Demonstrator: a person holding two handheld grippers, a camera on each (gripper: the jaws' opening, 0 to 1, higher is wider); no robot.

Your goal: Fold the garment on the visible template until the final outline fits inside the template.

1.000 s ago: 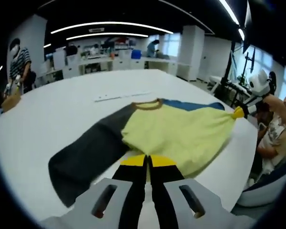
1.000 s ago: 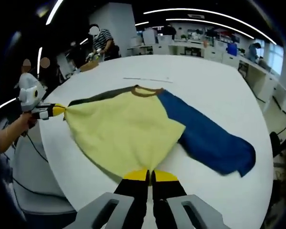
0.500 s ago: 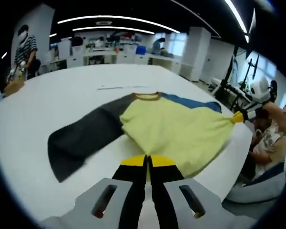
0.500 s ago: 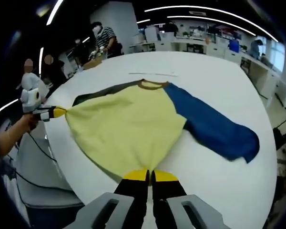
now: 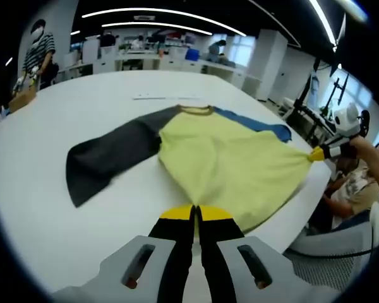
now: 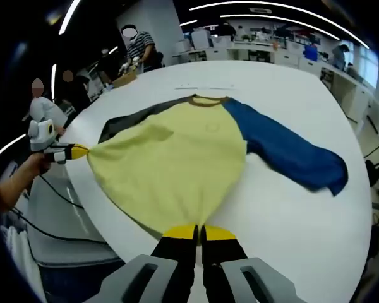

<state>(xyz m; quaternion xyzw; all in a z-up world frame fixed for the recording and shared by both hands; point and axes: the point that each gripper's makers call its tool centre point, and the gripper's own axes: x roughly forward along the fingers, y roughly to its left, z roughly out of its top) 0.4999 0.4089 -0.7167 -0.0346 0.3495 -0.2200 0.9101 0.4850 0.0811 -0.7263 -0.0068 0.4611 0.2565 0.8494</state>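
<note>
Both grippers, left gripper [image 5: 195, 213] and right gripper [image 6: 199, 232], pinch the garment's [image 6: 177, 158] hem corners near the table [image 6: 290, 227] edge, so uneven pulling risks dragging it off

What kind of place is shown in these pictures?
Probably a large open lab or workshop: a big white table holds the shirt, long ceiling light strips run overhead, and cluttered workbenches with people line the back.

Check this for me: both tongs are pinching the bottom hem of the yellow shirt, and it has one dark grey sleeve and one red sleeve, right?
Not quite: the second sleeve is blue, not red, as the right gripper view shows. The rest holds: both tongs pinch the yellow shirt's hem, and the other sleeve is dark grey.
</note>
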